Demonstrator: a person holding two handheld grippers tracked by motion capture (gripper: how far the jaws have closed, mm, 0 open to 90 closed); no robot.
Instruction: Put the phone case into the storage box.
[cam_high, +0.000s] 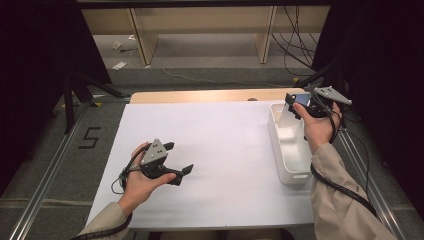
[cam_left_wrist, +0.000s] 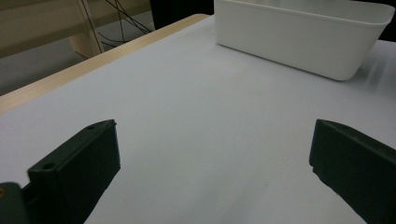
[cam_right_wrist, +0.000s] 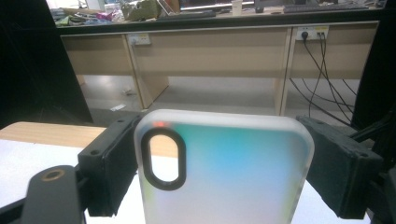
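Observation:
A translucent phone case (cam_right_wrist: 233, 177) with an oval camera cut-out and a blue-green tint stands upright between the jaws of my right gripper (cam_right_wrist: 219, 163), which is shut on its two sides. In the high view the right gripper (cam_high: 296, 103) holds the phone case (cam_high: 288, 115) over the far end of a white bin (cam_high: 276, 145). My left gripper (cam_high: 181, 157) hovers over the white sheet (cam_high: 225, 150) at the near left, open with nothing between its jaws. The left gripper view shows the left gripper (cam_left_wrist: 215, 154) wide apart above the sheet, with the bin (cam_left_wrist: 299, 42) farther off.
The white sheet covers a wooden table whose far edge (cam_high: 200, 95) shows bare. The bin stands along the sheet's right side. Metal rails (cam_high: 50, 165) flank the table, and wooden desks with cables (cam_right_wrist: 322, 70) stand beyond it.

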